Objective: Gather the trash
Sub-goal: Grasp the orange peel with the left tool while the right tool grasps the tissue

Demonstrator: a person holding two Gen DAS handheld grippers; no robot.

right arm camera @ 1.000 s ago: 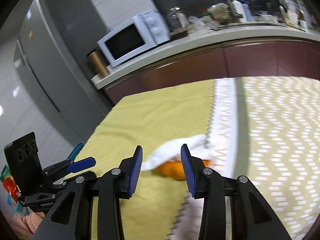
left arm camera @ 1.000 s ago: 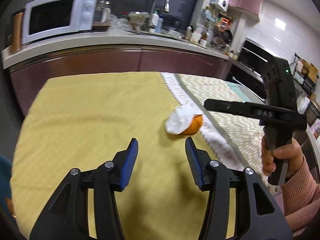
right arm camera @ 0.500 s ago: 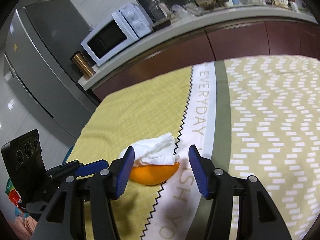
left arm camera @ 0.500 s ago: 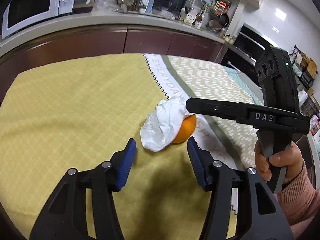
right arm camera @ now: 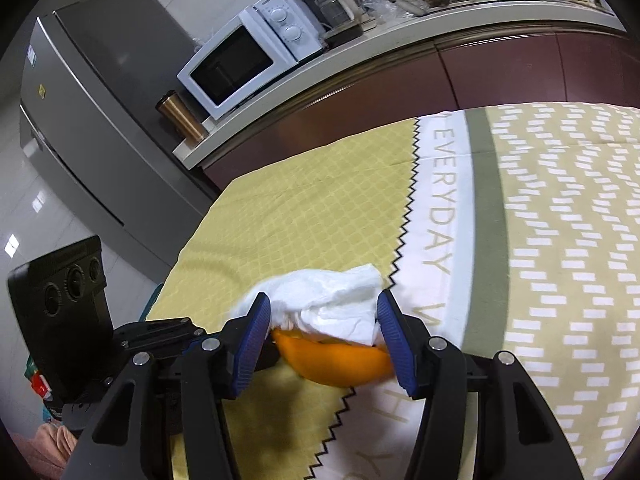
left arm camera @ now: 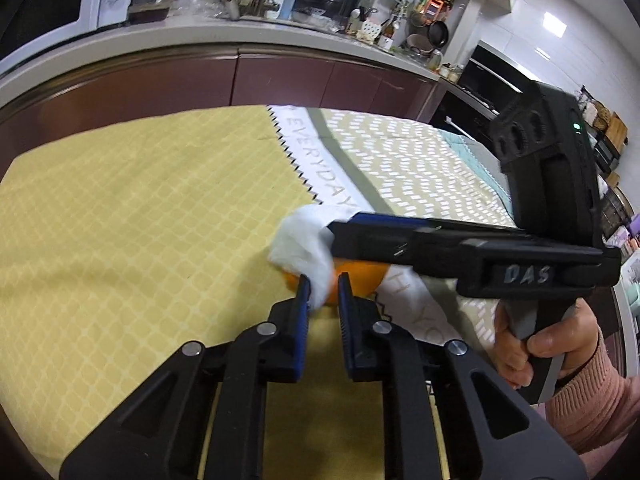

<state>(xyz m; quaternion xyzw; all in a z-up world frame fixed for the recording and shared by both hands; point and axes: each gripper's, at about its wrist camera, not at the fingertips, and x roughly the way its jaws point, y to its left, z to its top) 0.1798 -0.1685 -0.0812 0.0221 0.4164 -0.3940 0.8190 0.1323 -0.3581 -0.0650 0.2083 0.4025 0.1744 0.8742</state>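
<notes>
On the yellow cloth (left arm camera: 132,216), by its zigzag seam, lies a crumpled white tissue (left arm camera: 302,242) draped over an orange peel (right arm camera: 336,362), peel mostly hidden under it. Left gripper (left arm camera: 323,292) jaws closing, tissue's near corner between the pads, peel just behind. Right gripper (right arm camera: 325,320) spread, pads flanking tissue and peel on both sides; contact unclear. A hand (left arm camera: 532,344) in a pink sleeve holds its handle. Versus a second ago: left jaws were wide apart and well short of the pile, now narrow at it; right gripper was narrower and farther back, now straddles it.
</notes>
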